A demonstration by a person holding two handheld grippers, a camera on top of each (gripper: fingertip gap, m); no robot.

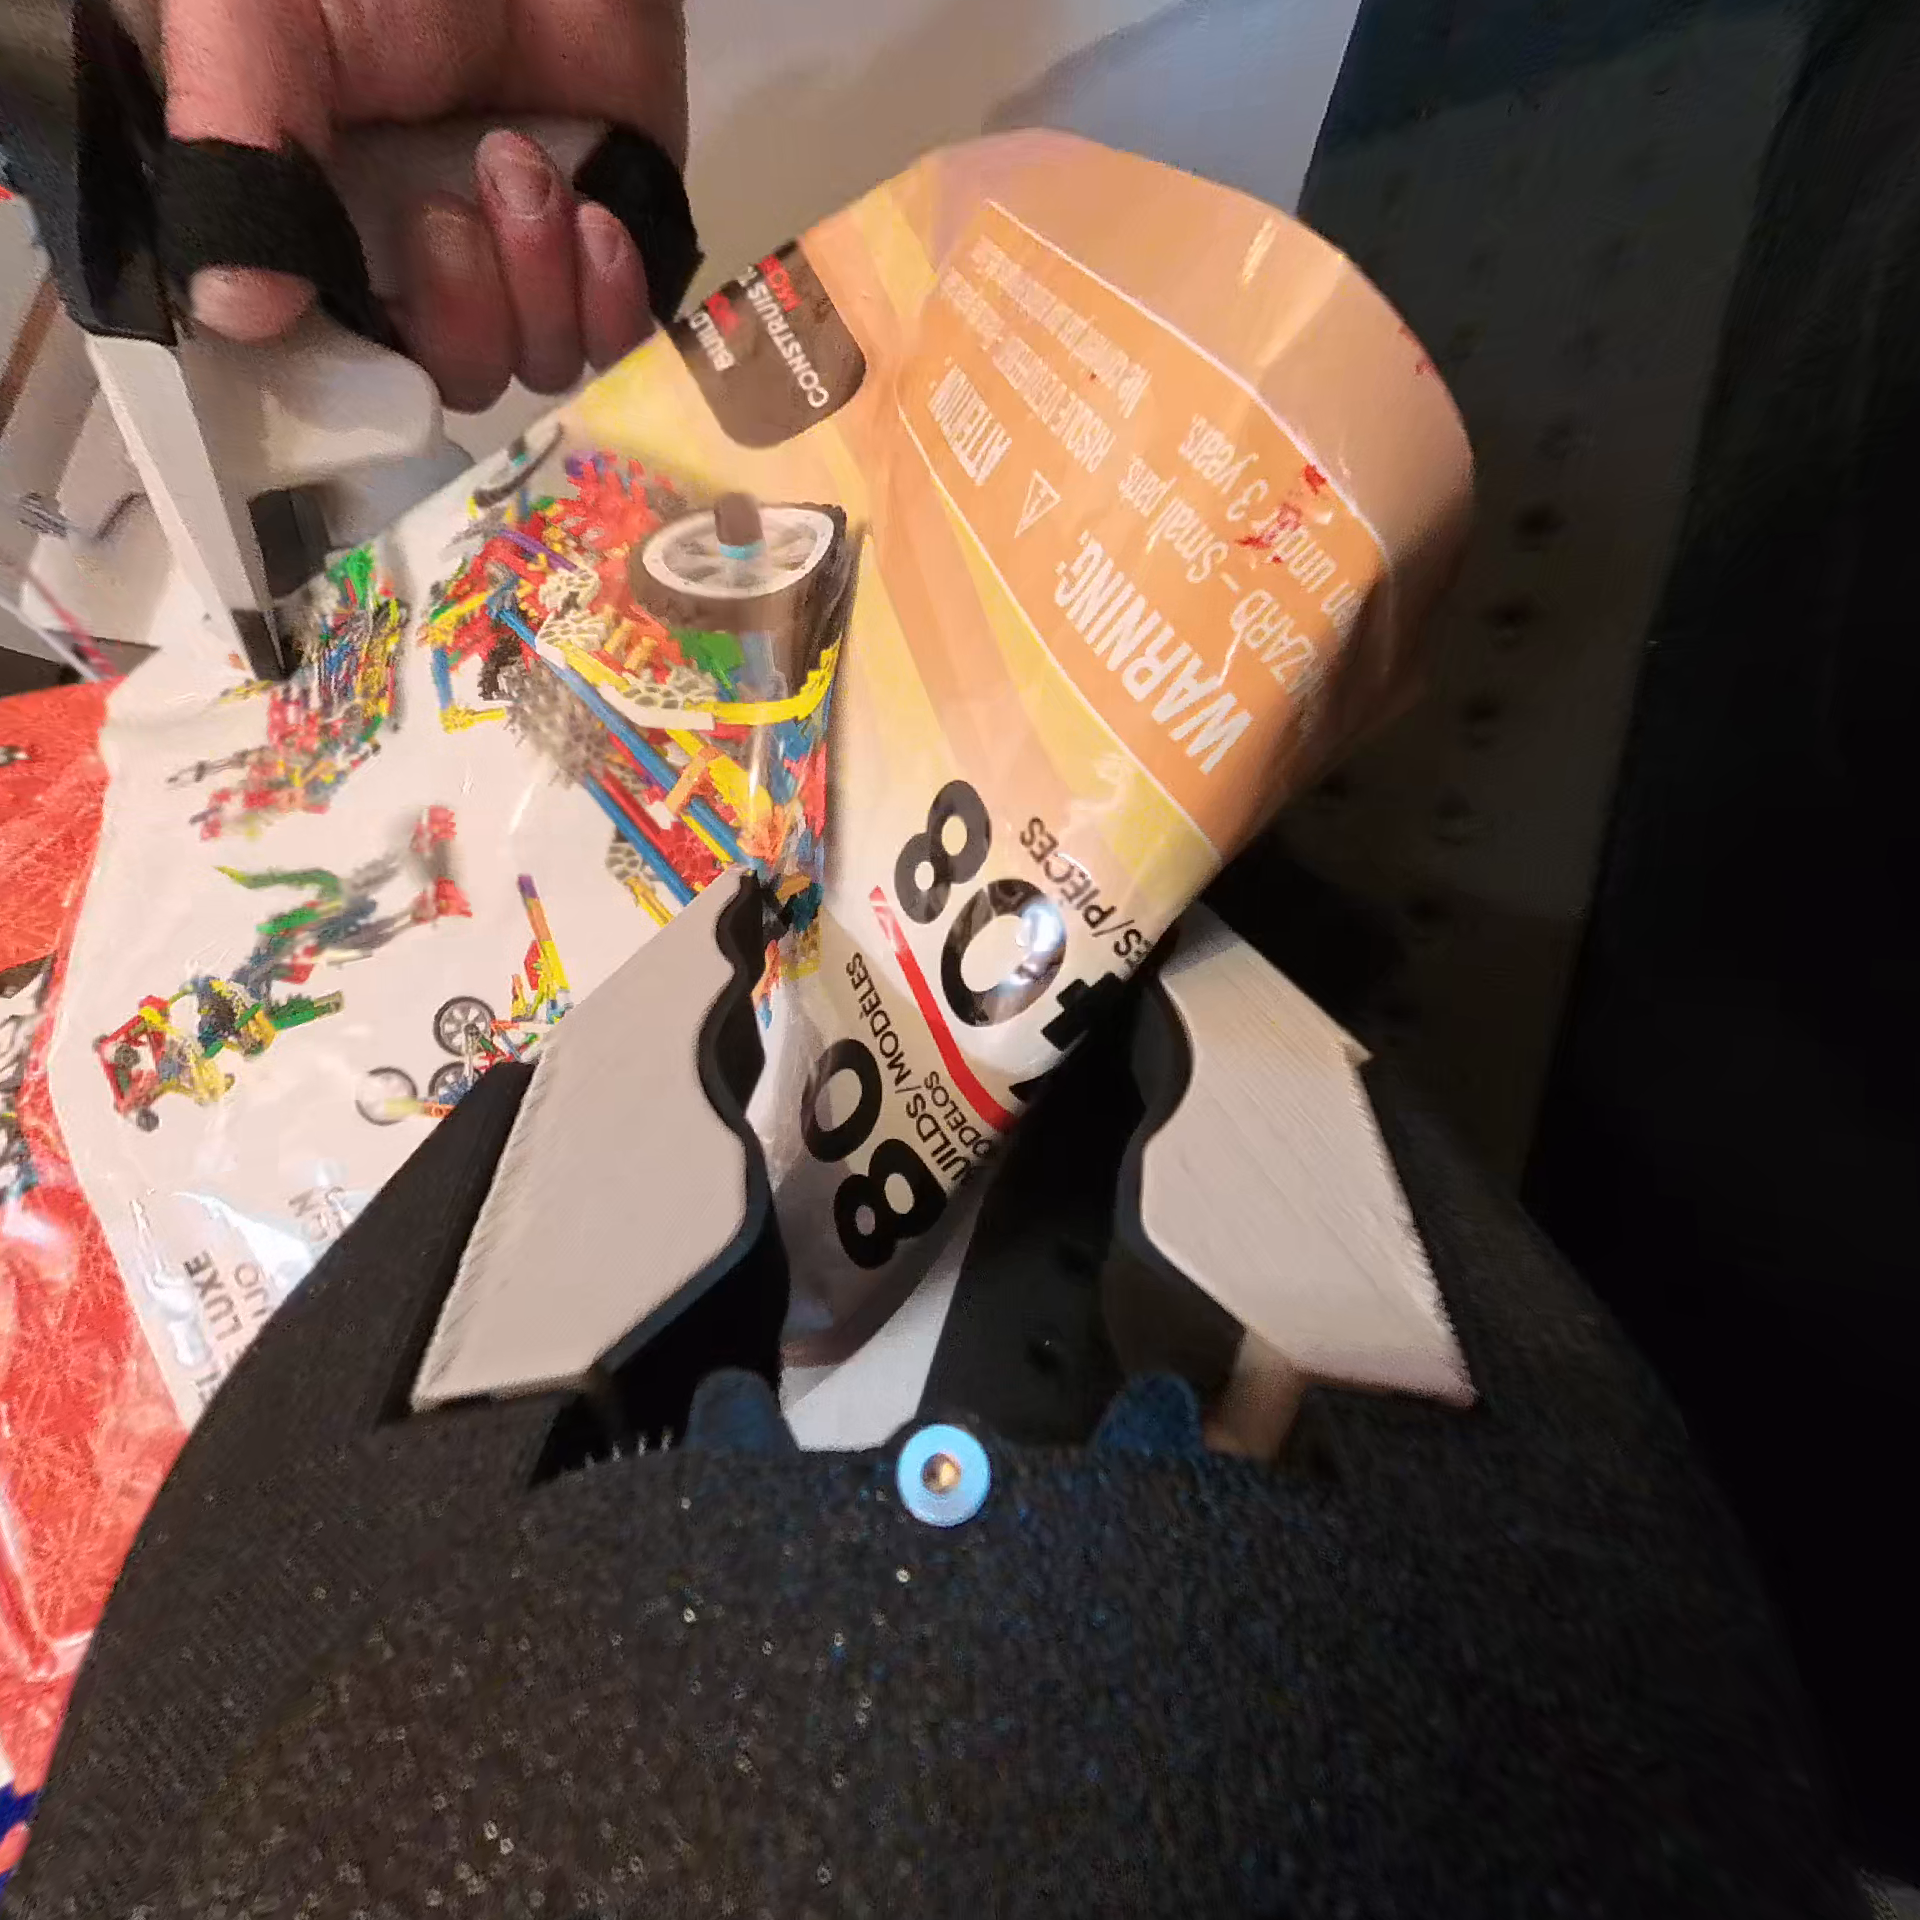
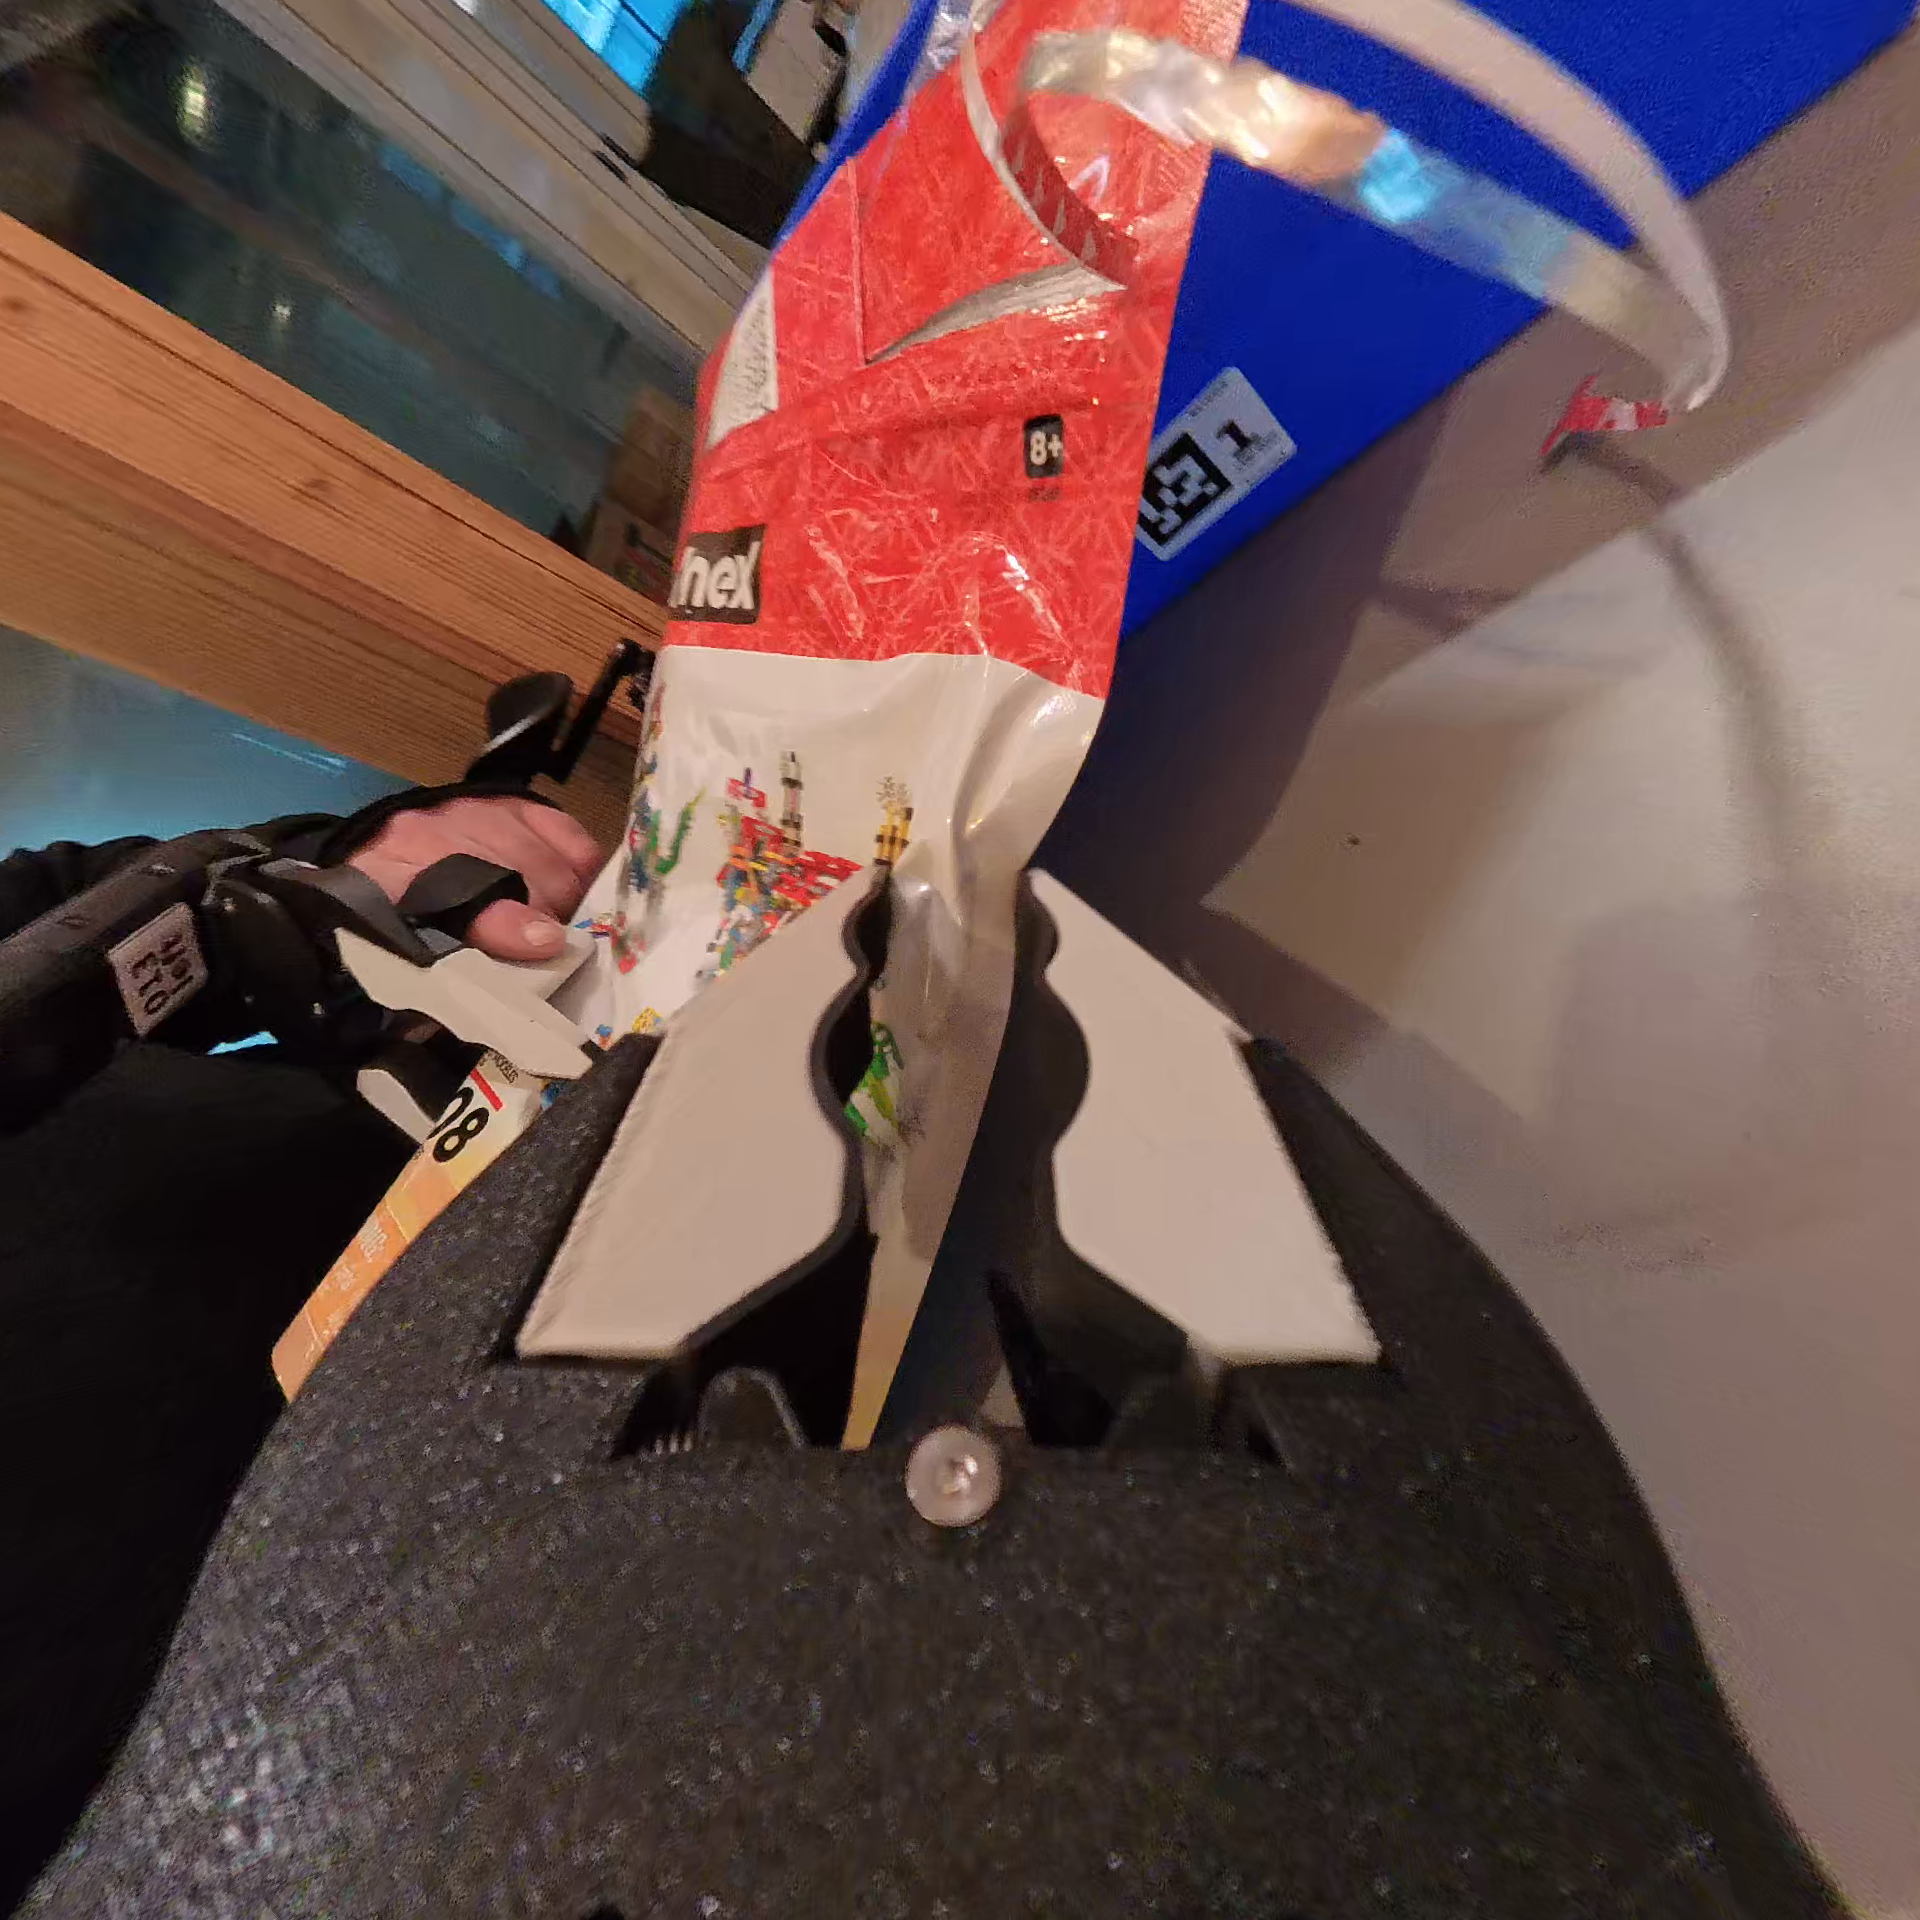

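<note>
A large glossy plastic toy bag (image 1: 665,665), printed with colourful construction-toy models, is held up between both grippers. The right wrist view alone shows its red upper half, a clear loop handle (image 2: 1351,156) at the top, a blue box (image 2: 1351,281) bearing a square black-and-white marker behind it, and a wooden shelf edge (image 2: 260,499). The left wrist view alone shows the bag's orange side panel curling over. The left gripper (image 1: 935,1060) is clenched on that orange-and-white edge; the right gripper (image 2: 951,997) pinches a white fold of the bag. A hand (image 1: 436,197) grips the far gripper's handle, though it looks blurred.
</note>
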